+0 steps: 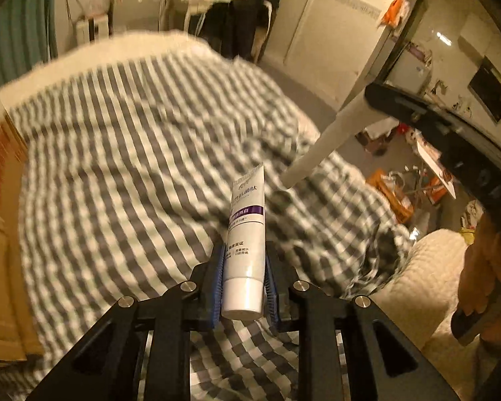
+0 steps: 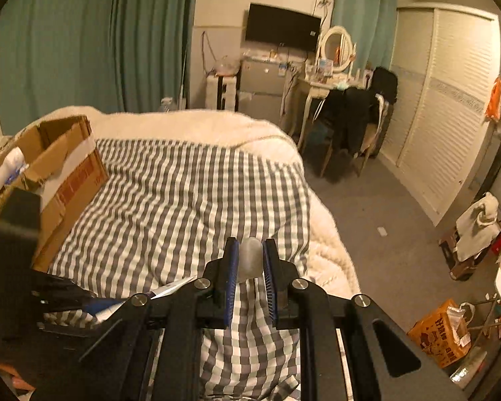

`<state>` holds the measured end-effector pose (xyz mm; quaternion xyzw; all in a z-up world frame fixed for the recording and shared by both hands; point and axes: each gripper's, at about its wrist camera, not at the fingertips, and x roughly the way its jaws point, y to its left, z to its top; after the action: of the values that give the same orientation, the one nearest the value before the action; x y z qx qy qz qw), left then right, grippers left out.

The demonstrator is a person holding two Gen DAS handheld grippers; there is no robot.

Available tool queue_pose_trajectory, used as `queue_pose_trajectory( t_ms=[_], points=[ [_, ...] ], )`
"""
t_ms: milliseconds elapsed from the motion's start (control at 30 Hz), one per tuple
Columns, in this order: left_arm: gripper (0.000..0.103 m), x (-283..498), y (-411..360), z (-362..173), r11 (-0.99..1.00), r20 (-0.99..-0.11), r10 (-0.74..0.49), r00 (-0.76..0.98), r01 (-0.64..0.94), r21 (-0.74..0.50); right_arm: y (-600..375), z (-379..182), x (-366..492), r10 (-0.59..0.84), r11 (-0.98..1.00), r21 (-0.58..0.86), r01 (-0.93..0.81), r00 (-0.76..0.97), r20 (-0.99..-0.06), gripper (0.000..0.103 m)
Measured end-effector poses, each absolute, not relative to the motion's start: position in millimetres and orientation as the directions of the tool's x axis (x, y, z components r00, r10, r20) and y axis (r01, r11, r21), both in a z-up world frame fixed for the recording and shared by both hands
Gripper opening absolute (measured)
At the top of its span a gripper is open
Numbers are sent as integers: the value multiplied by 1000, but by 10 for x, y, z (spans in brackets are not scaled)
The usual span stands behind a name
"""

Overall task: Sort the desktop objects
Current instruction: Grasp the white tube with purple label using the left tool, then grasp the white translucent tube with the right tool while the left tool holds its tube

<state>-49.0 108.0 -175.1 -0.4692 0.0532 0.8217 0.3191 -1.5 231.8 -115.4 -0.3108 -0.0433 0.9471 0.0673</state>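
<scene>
Looks about midway: left tool [image 1: 243, 277] clamped on a white purple-banded plastic tube [image 1: 245, 234], right tool [image 2: 250, 264] pinching a small translucent rounded thing [image 2: 249, 259], both above the checked bed [image 2: 170, 193], brown cardboard box [image 2: 50, 167] at its left edge already holding one white item.

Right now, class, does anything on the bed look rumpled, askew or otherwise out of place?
Yes. The grey-and-white checked blanket is bunched into folds at its right edge rather than lying flat. The brown cardboard box sits on the bed with its flaps open and bent.

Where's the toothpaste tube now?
Left wrist view, centre: the tube is clamped in the left gripper, cap end toward the camera, above the checked blanket.
</scene>
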Motion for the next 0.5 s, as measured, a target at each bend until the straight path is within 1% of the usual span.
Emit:
queue_pose_trajectory(
  t_ms=[167,367,500],
  points=[
    [22,-369,928,-1385,-791,-743,499,-445,-585,-180,2210,-982,91,174,-984,-133,-123,-844,-508,14],
    [22,-275,650,-1057,-796,-692,517,-503,-580,-173,1977,-842,204,184,-978,-165,-125,-891,-415,14],
    [22,-272,442,-844,-803,-659,525,-539,-570,-173,1827,-761,260,184,-976,-177,-125,-911,-369,14]
  ],
)
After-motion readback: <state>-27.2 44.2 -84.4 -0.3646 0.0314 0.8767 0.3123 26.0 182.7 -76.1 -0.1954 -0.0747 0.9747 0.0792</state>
